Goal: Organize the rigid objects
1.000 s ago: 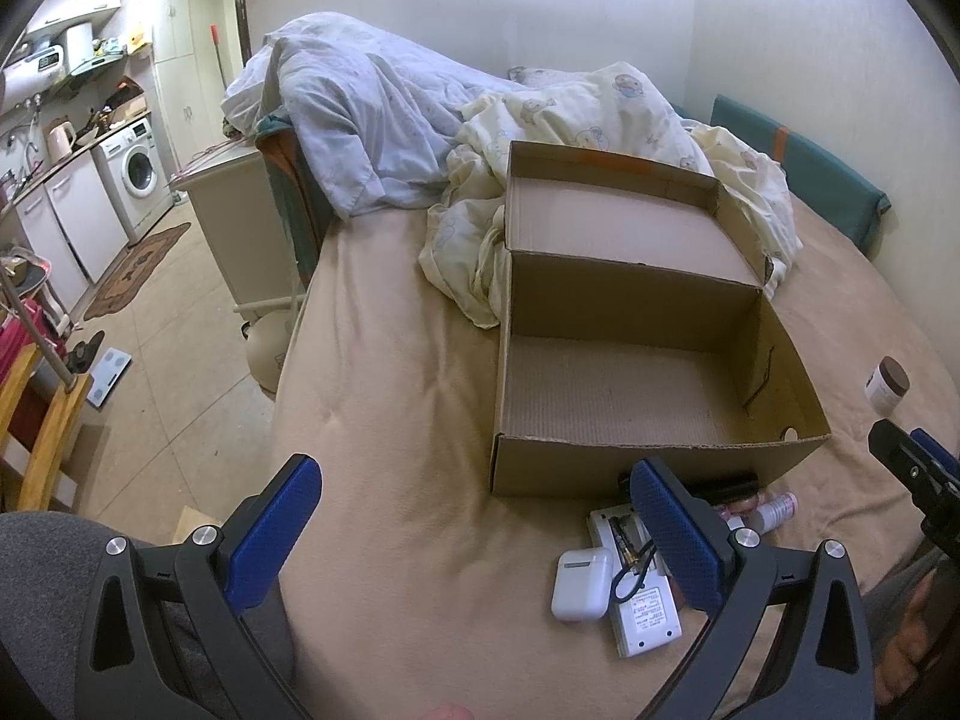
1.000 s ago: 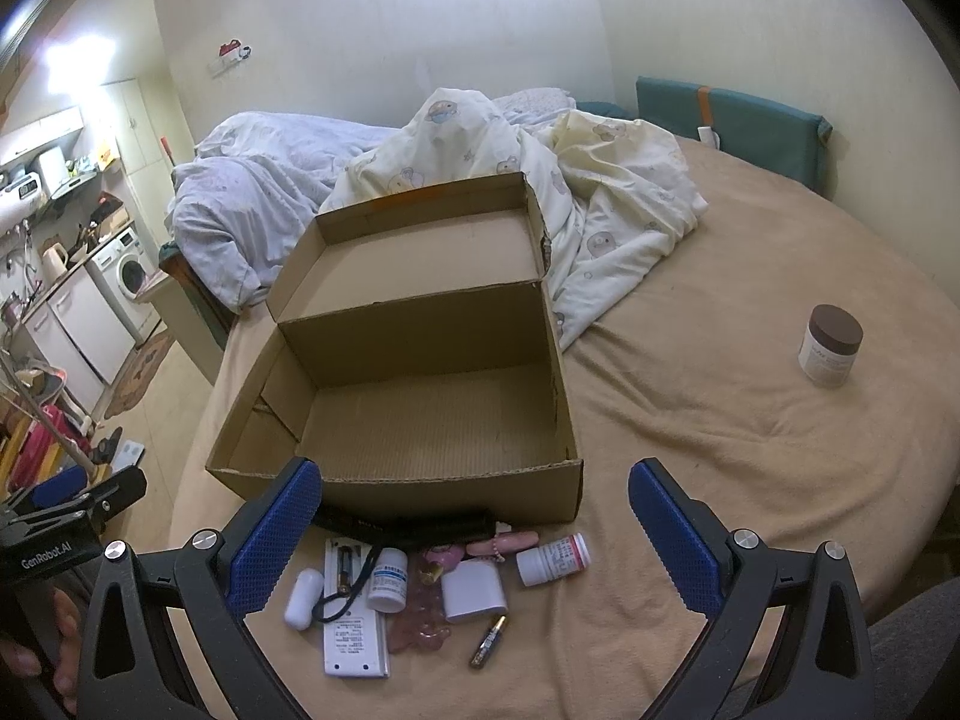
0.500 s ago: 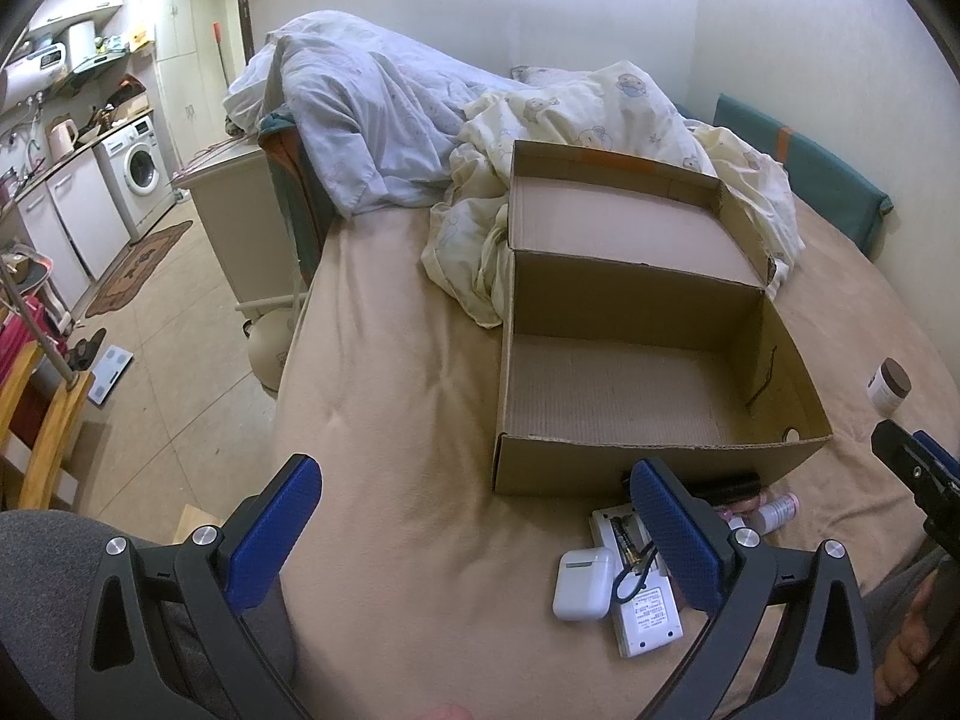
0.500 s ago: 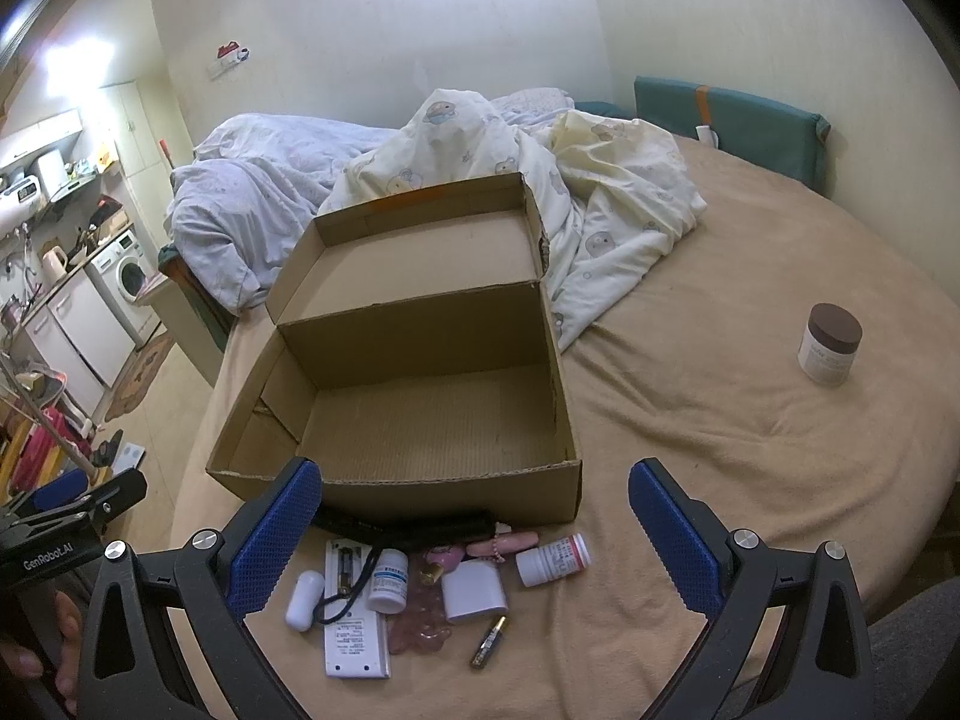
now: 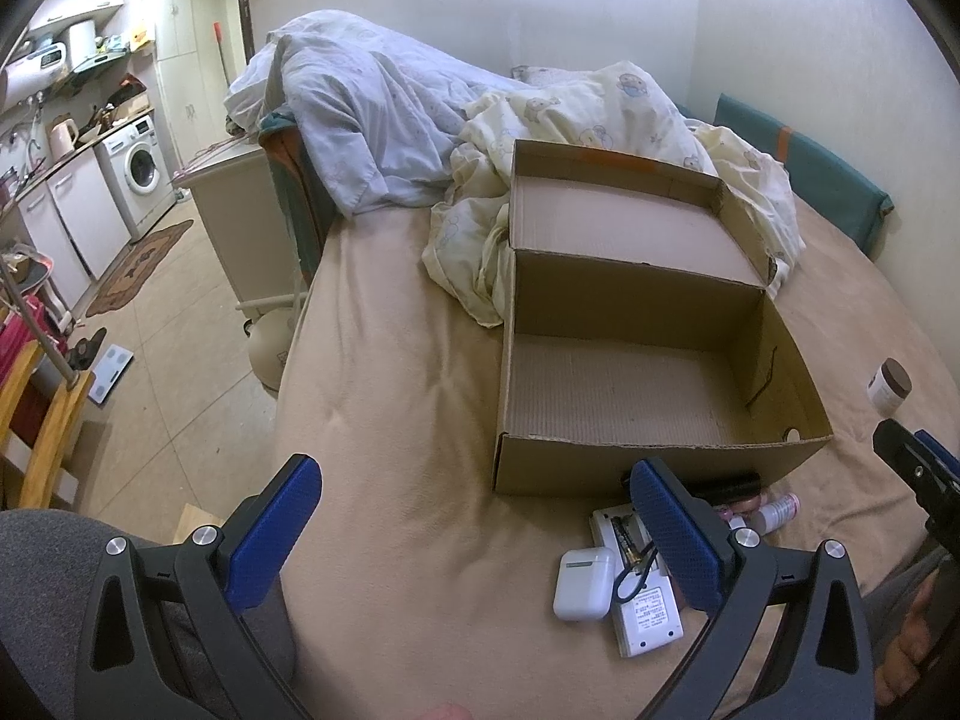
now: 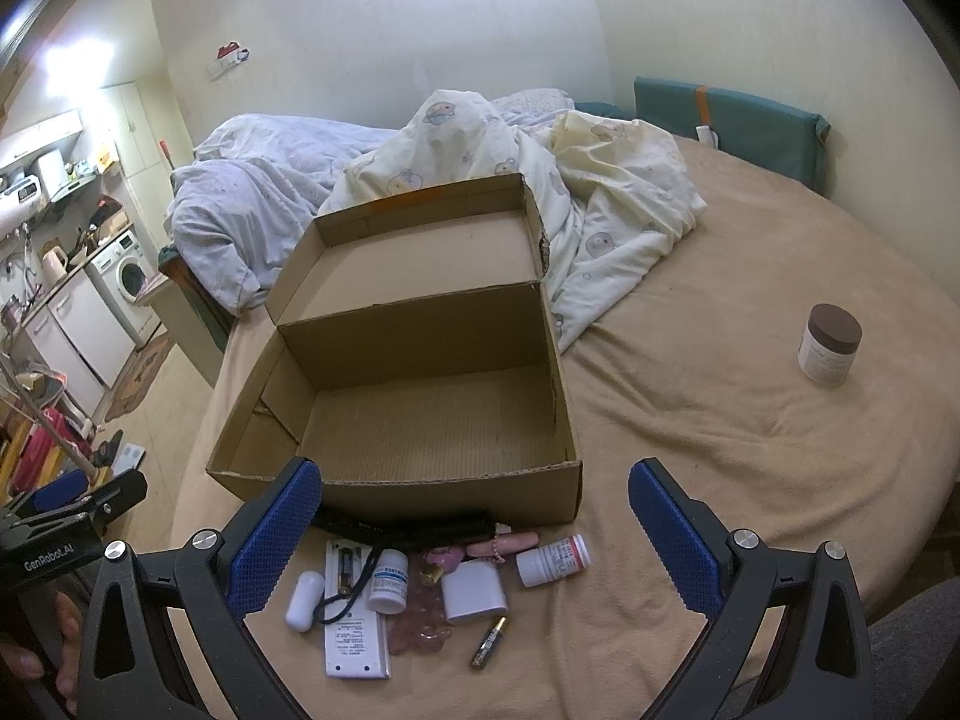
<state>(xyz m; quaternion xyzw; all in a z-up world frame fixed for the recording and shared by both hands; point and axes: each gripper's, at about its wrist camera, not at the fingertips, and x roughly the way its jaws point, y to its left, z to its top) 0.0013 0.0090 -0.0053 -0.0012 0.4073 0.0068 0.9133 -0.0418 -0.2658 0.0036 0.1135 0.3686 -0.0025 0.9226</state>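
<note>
An open cardboard box (image 6: 420, 420) (image 5: 648, 396) sits on the bed, nothing inside it. In front of it lie small items: a white earbud case (image 5: 583, 583) (image 6: 304, 600), a white battery charger (image 6: 354, 618) (image 5: 645, 612), two pill bottles (image 6: 387, 581) (image 6: 552, 560), a white block (image 6: 474, 594), a loose battery (image 6: 488, 642), a black flashlight (image 6: 408, 525) and pink items (image 6: 501, 546). My right gripper (image 6: 474, 546) is open above these items. My left gripper (image 5: 474, 534) is open, left of them. Both hold nothing.
A brown-lidded jar (image 6: 828, 345) (image 5: 889, 385) stands alone on the bed at the right. Crumpled duvets (image 6: 540, 192) lie behind the box. The bed's left edge drops to a tiled floor with a cabinet (image 5: 240, 222) and washing machine (image 5: 141, 171).
Both grippers stay open and nearly still; the left view has shifted only slightly. No object has moved.
</note>
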